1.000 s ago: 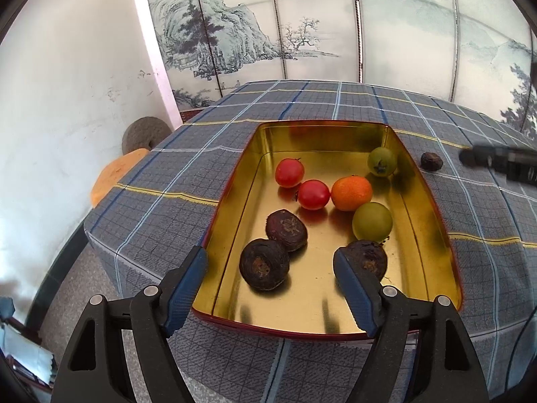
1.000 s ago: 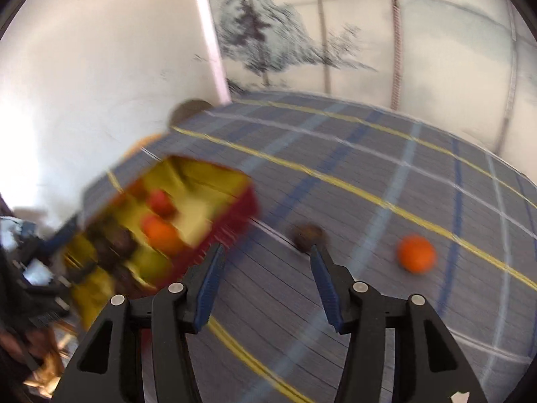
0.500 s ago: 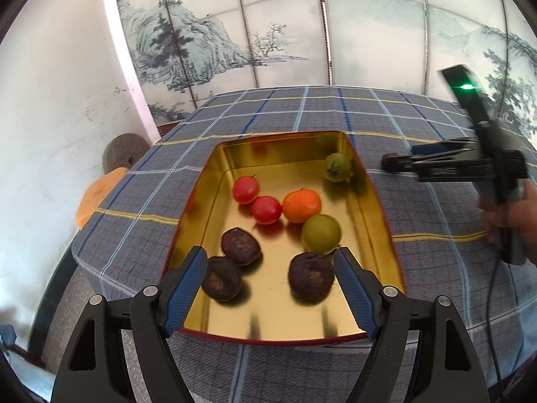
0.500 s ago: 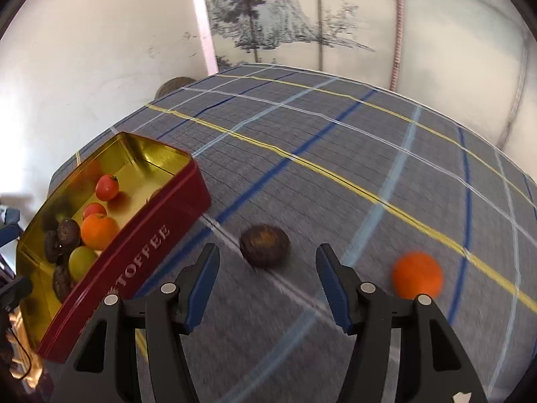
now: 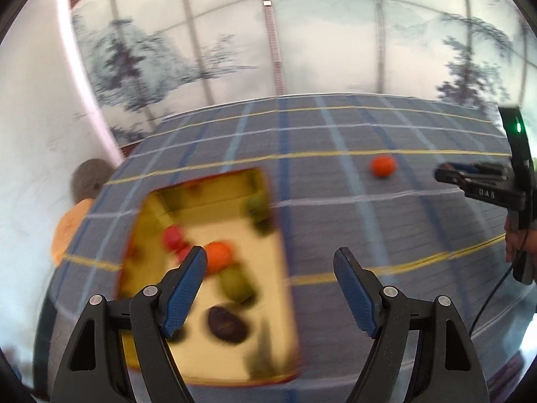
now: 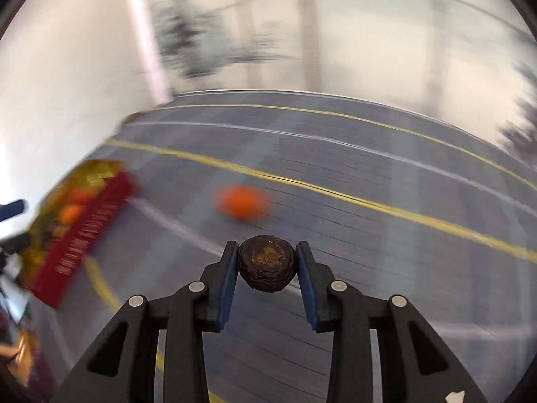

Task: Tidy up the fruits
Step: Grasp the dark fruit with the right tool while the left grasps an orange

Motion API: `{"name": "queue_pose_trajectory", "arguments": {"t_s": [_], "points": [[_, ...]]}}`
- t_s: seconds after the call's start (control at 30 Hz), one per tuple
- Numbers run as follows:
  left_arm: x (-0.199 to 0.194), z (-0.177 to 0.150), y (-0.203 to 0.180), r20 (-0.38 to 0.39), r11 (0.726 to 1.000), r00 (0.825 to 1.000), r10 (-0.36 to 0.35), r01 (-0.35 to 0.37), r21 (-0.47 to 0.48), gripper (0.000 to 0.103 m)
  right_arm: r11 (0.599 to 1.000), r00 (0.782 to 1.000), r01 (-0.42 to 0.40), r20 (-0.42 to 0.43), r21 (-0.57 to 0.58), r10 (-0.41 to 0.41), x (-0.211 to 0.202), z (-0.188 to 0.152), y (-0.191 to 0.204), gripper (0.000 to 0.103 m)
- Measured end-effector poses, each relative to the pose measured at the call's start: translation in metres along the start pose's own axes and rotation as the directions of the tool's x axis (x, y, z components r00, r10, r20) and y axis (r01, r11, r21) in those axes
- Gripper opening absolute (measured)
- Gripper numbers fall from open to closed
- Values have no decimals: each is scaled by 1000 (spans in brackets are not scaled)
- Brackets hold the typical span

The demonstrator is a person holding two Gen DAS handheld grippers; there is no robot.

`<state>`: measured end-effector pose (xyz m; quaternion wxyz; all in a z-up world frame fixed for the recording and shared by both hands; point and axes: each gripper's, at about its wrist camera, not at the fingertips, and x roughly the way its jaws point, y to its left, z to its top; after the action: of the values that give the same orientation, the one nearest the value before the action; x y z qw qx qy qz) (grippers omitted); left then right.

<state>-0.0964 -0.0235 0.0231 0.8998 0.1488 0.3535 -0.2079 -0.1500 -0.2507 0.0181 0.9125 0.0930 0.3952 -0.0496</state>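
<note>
Dark, wrinkled brown fruit [image 6: 267,263] sits pinched between the blue pads of the right gripper [image 6: 267,268], lifted above the checked bench [image 6: 369,235], to the right of the tin [image 6: 80,235]. Beyond it, farther right of the tin, a loose orange [image 6: 241,202] lies on the cloth. Left gripper [image 5: 270,294] hangs spread wide over the tin's near right edge. Inside the gold tin [image 5: 275,268] lie a brown fruit [image 5: 227,324], a green one [image 5: 236,282], an orange fruit [image 5: 218,257] and red tomatoes [image 5: 173,237], all blurred.

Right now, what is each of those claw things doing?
Left gripper: open, holding nothing.
Right gripper: closed on a dark wrinkled fruit.
</note>
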Motion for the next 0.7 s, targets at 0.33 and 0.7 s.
{"name": "queue_pose_trajectory", "arguments": {"t_s": [0.33, 0.7], "points": [[80, 86, -105, -14, 967, 972, -236, 237, 93, 81, 978, 999, 48, -24, 204, -44, -17, -31, -102, 32], [177, 103, -137, -143, 972, 966, -217, 227, 59, 72, 981, 999, -43, 1, 190, 44, -24, -34, -101, 33]]}}
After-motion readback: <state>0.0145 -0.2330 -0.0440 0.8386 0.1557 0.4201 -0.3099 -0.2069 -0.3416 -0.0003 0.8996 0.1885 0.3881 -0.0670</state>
